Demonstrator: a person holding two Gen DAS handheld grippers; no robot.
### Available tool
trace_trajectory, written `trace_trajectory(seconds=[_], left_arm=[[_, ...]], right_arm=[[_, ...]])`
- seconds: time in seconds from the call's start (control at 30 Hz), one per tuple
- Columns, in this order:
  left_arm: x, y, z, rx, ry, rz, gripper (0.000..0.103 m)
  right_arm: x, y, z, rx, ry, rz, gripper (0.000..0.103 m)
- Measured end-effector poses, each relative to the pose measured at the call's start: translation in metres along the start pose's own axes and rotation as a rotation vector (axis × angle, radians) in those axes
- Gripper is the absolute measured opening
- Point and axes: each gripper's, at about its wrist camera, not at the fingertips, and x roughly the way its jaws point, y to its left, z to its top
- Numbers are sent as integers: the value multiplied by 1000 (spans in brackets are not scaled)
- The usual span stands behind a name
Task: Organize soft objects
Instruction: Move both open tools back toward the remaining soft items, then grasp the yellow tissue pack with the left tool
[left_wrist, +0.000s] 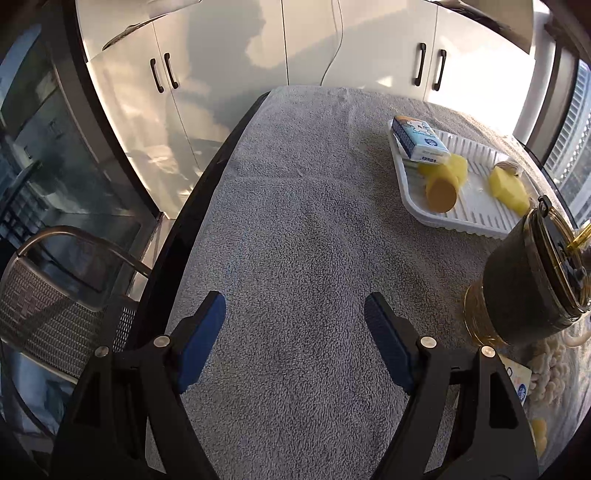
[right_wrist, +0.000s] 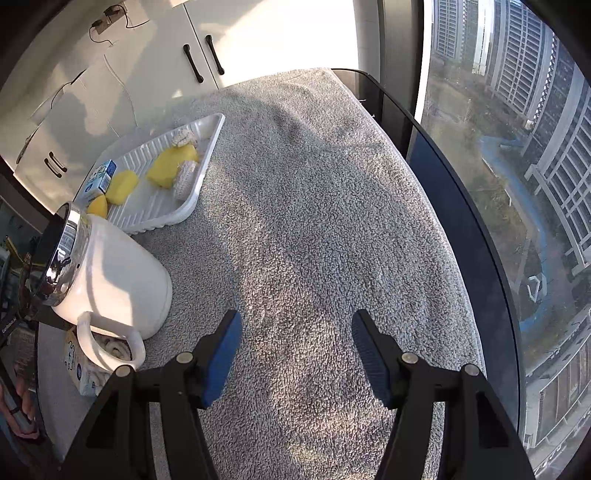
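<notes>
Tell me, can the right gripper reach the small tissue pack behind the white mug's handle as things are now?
Probably not directly: the tissue pack lies behind the white mug, whose handle crosses it. The right gripper is open and empty.

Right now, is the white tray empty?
No, the white tray holds yellow sponges and a small tissue pack.
</notes>
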Motion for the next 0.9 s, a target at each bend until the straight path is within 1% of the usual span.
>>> trace_trajectory(seconds=[0.1,0.23,0.37,0.5,0.67,0.83,0.9], left_arm=[[-4,0,-15,5,12,6,77],[-11,-9,-36,60,16,14,77],[-19,-26,-53,116,30,-29,77],[-32,-50,-65,178,32,-86,77],[-53,-82,-77,264,10,-148,77],[-61,-111,-83,321,8,-226,77],[-58,-122,-83,341,24,-235,77]], right_arm=[[-4,1,-18,-4,10,3,65],[-13,9,-41,-38,8,-8,65],[-21,23,-60,-74,7,1,65],[-28,39,-78,-105,10,38,65],[-30,60,-103,-150,30,71,65],[-31,83,-115,-187,33,122,65],[-30,91,-115,-193,32,142,65]])
